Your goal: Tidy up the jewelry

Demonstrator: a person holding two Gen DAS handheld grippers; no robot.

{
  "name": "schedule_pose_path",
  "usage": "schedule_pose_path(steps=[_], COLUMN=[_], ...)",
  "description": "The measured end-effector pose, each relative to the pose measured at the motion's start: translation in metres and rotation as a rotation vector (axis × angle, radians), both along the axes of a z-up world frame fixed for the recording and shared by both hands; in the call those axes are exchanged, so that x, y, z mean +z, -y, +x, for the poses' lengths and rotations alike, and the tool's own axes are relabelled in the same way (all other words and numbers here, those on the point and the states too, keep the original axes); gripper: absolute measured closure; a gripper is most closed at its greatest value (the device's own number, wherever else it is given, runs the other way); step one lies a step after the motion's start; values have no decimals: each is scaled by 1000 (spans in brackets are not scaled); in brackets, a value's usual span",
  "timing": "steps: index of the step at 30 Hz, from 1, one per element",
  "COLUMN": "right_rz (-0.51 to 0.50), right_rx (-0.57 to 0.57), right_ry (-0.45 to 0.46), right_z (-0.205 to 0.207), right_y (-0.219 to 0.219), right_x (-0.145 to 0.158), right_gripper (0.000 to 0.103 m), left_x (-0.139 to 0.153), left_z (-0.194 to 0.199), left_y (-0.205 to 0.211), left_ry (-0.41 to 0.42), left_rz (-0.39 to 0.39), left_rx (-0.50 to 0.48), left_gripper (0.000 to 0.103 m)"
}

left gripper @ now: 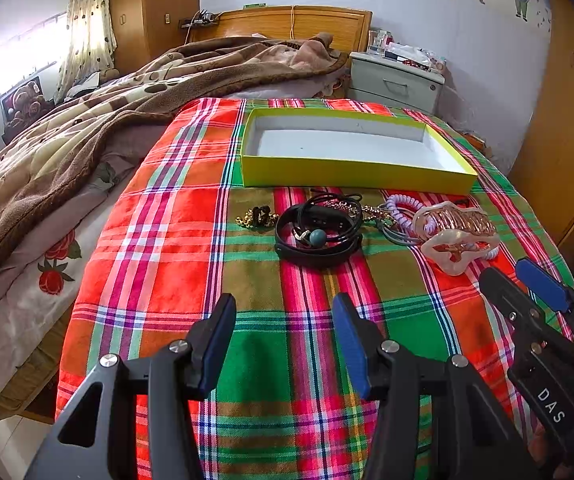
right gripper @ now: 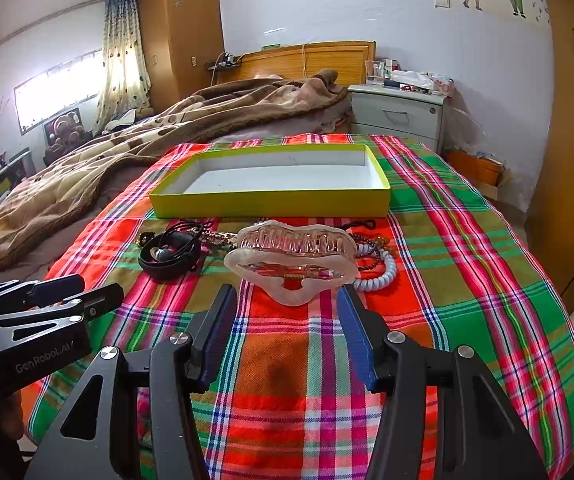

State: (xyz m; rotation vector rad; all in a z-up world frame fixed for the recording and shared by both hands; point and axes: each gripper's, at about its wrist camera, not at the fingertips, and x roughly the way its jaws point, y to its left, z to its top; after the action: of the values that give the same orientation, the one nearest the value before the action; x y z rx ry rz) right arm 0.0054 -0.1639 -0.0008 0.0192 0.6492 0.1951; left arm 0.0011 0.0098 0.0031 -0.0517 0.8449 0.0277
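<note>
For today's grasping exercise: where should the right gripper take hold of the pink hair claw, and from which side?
Probably grip the pink hair claw across its narrow near handle tabs, approaching from the near side: the right gripper is open and lined up there, while the toothed body looks wider.

Home bedroom; bed (left gripper: 127, 92); nightstand (left gripper: 397, 78); wardrobe (right gripper: 181, 32); curtains (right gripper: 121, 56)

Sunlit bedroom (right gripper: 59, 92), wooden wardrobe (right gripper: 181, 32), nightstand (right gripper: 397, 114).

Hair claw (right gripper: 291, 262) just beyond gaping right gripper (right gripper: 287, 312)
</note>
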Motion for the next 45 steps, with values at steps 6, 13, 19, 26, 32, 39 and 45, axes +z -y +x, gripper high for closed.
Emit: schedule_pose_path(steps=[6, 13, 19, 26, 32, 39, 45], right_rz=[1, 5, 26, 50, 26, 51, 55], right_rx=[1, 1, 13, 112, 291, 503, 627], right_ry=[-1, -3, 8, -13, -37, -66, -126], right_z=[1, 2, 3, 21, 47, 80, 100], right_y=[0, 1, 8, 33, 45, 47, 42], right_x=[0, 0, 0, 3, 8, 5, -2], right_gripper=[50, 50, 50, 50, 50, 49, 48], left_x=[-1, -2, -5, -7, -7, -7, -6], left_z=[3, 5, 9, 15, 25, 40, 51], left_y=[1, 1, -3, -14, -20, -32, -36], left_ry=[-5, -7, -25, -43, -69, -101, -110], left_rz=[0, 1, -33, -120, -141, -190, -198], left_rx=[0, -4, -20, -72, -115, -97, -84], left_gripper=[51, 51, 51, 51, 51, 51, 51])
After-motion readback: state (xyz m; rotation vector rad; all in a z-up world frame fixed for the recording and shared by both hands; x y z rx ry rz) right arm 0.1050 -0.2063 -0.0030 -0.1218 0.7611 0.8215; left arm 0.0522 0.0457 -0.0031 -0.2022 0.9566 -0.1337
